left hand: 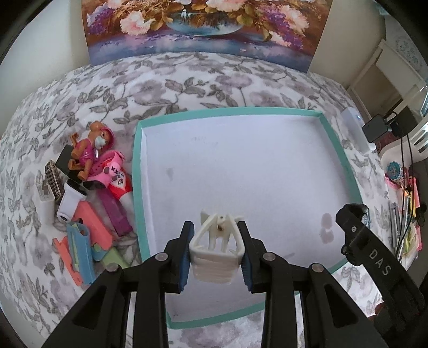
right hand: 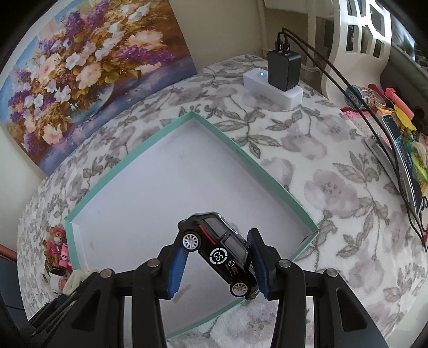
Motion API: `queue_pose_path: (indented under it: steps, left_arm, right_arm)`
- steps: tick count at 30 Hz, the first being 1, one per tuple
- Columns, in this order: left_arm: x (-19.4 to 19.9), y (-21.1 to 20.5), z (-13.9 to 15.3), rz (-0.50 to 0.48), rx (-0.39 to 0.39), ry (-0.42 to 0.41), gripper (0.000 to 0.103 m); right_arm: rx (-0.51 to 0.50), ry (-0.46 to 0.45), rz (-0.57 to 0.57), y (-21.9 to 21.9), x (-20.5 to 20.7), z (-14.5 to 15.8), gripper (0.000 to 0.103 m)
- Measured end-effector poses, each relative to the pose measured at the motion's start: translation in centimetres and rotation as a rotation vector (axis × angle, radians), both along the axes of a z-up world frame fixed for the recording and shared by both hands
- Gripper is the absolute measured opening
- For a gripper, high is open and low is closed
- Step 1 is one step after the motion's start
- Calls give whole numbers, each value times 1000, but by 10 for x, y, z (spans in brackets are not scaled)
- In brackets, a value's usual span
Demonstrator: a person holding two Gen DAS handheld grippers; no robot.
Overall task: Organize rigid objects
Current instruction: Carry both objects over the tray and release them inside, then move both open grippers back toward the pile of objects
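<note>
While both claws hang over the shallow teal-rimmed box (left hand: 137,171), each is clenched on a load. The left claw (left hand: 216,251) grasps a cream plastic hair clip (left hand: 216,254) between its blue pads, the clip's prongs pointing away from the camera above the box's white floor. The right claw (right hand: 215,261) grasps a black toy car (right hand: 219,246) marked "CS", tilted with one end down and held by its ends over the near corner of the box (right hand: 281,187).

Left of the left claw, outside the box wall, lies a heap on the flowered bedspread (left hand: 187,80): a brown dog figure (left hand: 92,150) in pink, a pink and red dispenser (left hand: 115,176) and pastel plastic pieces (left hand: 80,241). Beyond the right claw a black charger (right hand: 283,71) stands in a white power block (right hand: 272,88). A flower painting (left hand: 203,24) leans behind the box.
</note>
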State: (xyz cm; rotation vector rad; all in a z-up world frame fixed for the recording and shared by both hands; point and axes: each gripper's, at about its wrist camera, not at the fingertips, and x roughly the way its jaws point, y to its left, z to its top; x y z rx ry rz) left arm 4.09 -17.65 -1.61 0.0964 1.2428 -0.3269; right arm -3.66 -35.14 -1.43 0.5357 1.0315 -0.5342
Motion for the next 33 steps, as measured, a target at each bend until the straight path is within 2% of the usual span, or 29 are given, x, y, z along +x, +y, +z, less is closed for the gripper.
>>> queue_pose_path:
  steps: [5,9,10,11,12,13,15,18,21,23,25,28,33]
  left_arm:
    - [-1,1,-1,3,-4,8,44]
    - [-1,4,0,9,-10,11,46]
    - [-2,5,1,11,-13,8,48]
    - [-2,5,3,12,-14,5,54]
    - [-2,6,5,12,-14,0,58]
    - [-2,7,7,16,-16,-6,63]
    - [-2,10,10,24,-16,-13,66]
    - [0,16,11,41,-13,-14,74]
    - [3,23,9,68,-15,-9,78]
    - [5,28,8,89,-11,-10,87]
    - [8,35,6,118,6,-13,88]
    - [12,47,3,167,37,-10,92]
    - [16,65,4,237,29,-13,94]
  right_arm:
    - [-4,11,6,1,1,-2,48]
    - [-10,19,7,1,1,-2,48]
    - [-11,20,5,1,0,-2,48]
    - [-11,20,4,1,0,-2,48]
    - [-11,19,6,2,0,-1,49]
    - [-13,19,6,2,0,-1,57]
    - [-26,18,2,3,0,1,71]
    - [-42,17,10,6,1,3,73]
    - [-53,20,16,8,2,3,80]
    - [-59,24,19,9,2,2,82]
    - [-60,27,19,9,2,1,93]
    - [-56,25,14,9,2,0,103]
    - [-61,8,43,17,5,1,103]
